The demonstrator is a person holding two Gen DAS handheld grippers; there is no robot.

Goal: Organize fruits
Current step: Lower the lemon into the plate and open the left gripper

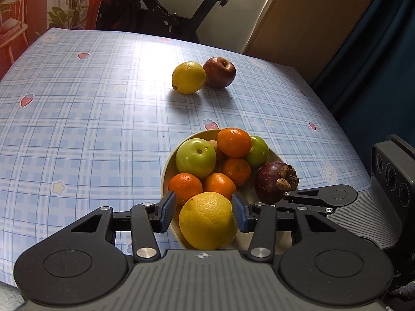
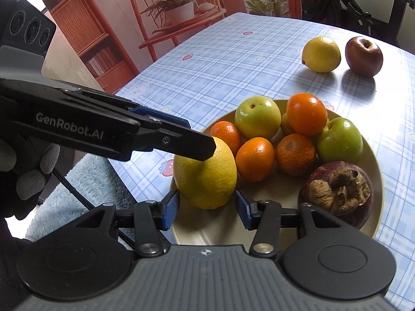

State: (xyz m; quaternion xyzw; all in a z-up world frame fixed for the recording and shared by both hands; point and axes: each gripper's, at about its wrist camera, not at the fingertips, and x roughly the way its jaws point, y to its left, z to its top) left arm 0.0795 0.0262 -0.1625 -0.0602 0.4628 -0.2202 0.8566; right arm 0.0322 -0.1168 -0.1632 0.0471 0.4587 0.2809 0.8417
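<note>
Left wrist view: the left gripper [image 1: 205, 213] has its ribbed blue pads pinching a dimpled yellow lemon [image 1: 207, 221] at the near rim of the smooth cream plate [image 1: 166, 173], which is heaped with glossy tangerines and green apples. A second lemon [image 1: 188, 77] touches a red apple [image 1: 219, 72] toward the table's far edge.

Right wrist view: the right gripper [image 2: 207, 208] brackets that same lemon low down; whether its pads press, I cannot tell. A mangosteen [image 2: 337, 194] with a shrivelled cap sits at the plate's right rim. Only here, a gloved hand [image 2: 28, 171] shows.
</note>
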